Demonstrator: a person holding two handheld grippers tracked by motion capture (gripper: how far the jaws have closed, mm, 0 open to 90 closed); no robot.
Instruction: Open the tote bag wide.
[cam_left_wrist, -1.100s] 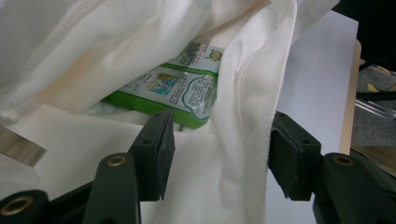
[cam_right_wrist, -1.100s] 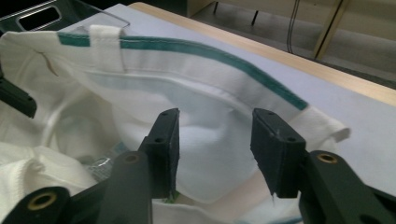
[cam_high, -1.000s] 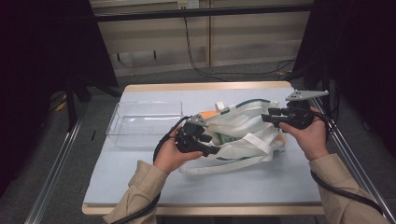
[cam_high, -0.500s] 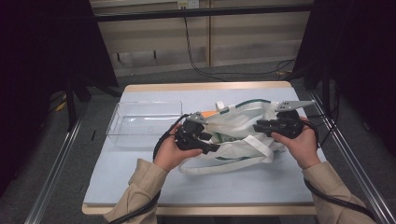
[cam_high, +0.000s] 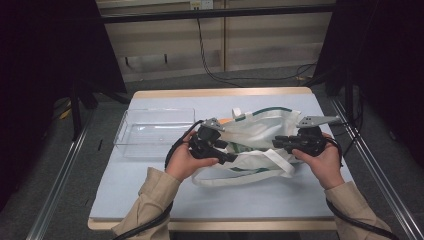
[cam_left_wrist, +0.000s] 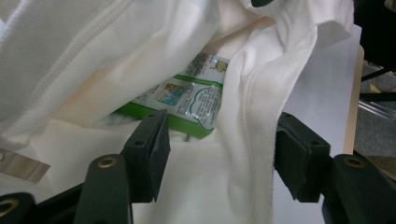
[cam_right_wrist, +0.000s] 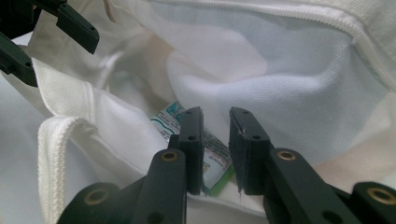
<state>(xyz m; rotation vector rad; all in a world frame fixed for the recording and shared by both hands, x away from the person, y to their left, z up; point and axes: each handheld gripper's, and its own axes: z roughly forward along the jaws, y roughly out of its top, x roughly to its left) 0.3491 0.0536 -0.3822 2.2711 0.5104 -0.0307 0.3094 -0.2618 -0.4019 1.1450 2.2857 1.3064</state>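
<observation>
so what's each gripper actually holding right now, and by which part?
Left gripper: jaws straddle the white tote bag's rim hem, pads not pressing, so nothing held. Right gripper: closing at the green packet inside the bag; grip cannot be told.

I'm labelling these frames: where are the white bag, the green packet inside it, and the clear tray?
white bag (cam_high: 260, 131), high view, upper cloth panel.
green packet (cam_left_wrist: 187, 100), left gripper view, printed front.
clear tray (cam_high: 131, 141), high view, near rim.

The high view is dim and soft, its surroundings nearly black, with even light from above on the pale counter (cam_high: 150, 190). Both gripper views are brighter, though the near jaws blur and the white bag (cam_left_wrist: 70, 56) glares slightly.
</observation>
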